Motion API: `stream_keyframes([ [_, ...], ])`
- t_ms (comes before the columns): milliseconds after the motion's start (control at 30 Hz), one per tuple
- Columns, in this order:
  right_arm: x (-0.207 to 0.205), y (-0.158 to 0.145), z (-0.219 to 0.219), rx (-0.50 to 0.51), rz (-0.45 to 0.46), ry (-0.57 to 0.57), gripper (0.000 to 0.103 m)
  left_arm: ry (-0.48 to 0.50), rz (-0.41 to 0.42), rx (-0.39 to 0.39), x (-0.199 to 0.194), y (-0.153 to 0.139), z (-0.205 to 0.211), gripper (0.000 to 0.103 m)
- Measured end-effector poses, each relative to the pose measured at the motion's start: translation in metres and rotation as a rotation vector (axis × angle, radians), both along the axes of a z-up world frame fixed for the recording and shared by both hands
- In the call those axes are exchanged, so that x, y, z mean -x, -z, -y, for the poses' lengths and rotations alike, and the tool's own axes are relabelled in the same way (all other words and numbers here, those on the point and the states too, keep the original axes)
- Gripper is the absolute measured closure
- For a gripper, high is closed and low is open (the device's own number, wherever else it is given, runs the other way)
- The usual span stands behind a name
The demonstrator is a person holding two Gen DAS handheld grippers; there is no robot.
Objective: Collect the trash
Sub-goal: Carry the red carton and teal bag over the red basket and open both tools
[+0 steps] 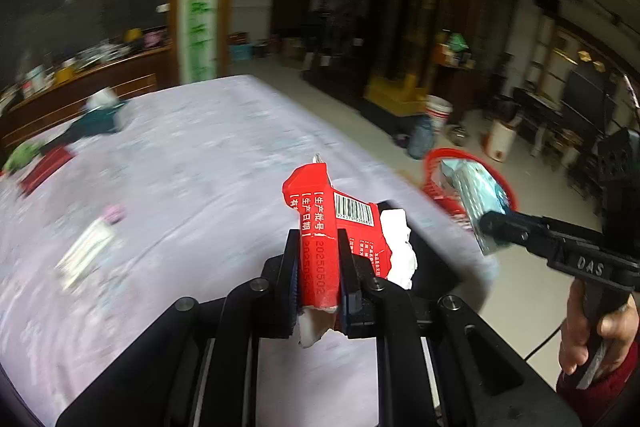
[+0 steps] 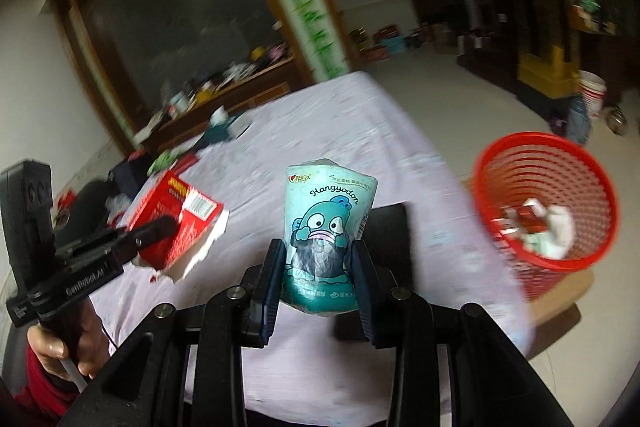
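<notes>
Both pieces are mid-carry toward the red mesh basket [image 2: 546, 203]: left gripper [image 1: 318, 267] clamped on a torn red carton [image 1: 320, 223], right gripper [image 2: 316, 267] on a teal tissue pack [image 2: 326, 227]; releasing above its rim likely follows.

Your red carton [image 1: 320, 227] is torn and flattened, its white inner board showing at the ragged edges, a barcode and white print on its side. It stands roughly upright, lifted above the table and well left of the red mesh basket [image 2: 544, 207]. Your teal tissue pack [image 2: 326, 227], printed with a cartoon fish and "Hangyodon", is crumpled, upright and also off the table, nearer the basket. The basket stands upright beyond the table's right edge, already holding red and white scraps [image 2: 536, 223].
</notes>
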State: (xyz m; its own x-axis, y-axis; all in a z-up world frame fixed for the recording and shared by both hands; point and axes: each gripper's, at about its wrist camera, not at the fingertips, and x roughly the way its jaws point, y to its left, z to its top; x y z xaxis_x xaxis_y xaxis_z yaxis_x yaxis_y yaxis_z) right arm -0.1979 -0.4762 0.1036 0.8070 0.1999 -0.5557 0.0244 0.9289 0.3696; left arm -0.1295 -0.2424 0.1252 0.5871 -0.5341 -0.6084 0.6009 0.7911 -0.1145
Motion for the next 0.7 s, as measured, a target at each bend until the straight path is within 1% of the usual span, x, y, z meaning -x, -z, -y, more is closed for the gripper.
stream_keyframes([
  [167,0.022,-0.014,0.058,0.005,0.024,0.134,0.066,0.133,-0.023,0.015,0.005,-0.003,0.071,0.088],
  [267,0.029,-0.02,0.088,-0.003,0.029,0.187,0.065,0.182,-0.023,0.018,0.005,-0.003,0.11,0.088],
  [400,0.03,-0.022,0.122,-0.016,0.031,0.247,0.061,0.256,-0.059,0.025,-0.001,0.0,0.165,0.088],
  [533,0.026,-0.012,0.154,-0.052,0.008,0.299,0.061,0.289,-0.056,0.003,-0.003,0.005,0.203,0.088],
  [633,0.026,-0.01,0.167,-0.066,0.004,0.315,0.061,0.301,-0.067,-0.004,-0.008,0.009,0.219,0.088],
  [700,0.028,-0.012,0.172,-0.057,0.008,0.321,0.062,0.3,-0.066,-0.012,-0.011,0.012,0.225,0.088],
])
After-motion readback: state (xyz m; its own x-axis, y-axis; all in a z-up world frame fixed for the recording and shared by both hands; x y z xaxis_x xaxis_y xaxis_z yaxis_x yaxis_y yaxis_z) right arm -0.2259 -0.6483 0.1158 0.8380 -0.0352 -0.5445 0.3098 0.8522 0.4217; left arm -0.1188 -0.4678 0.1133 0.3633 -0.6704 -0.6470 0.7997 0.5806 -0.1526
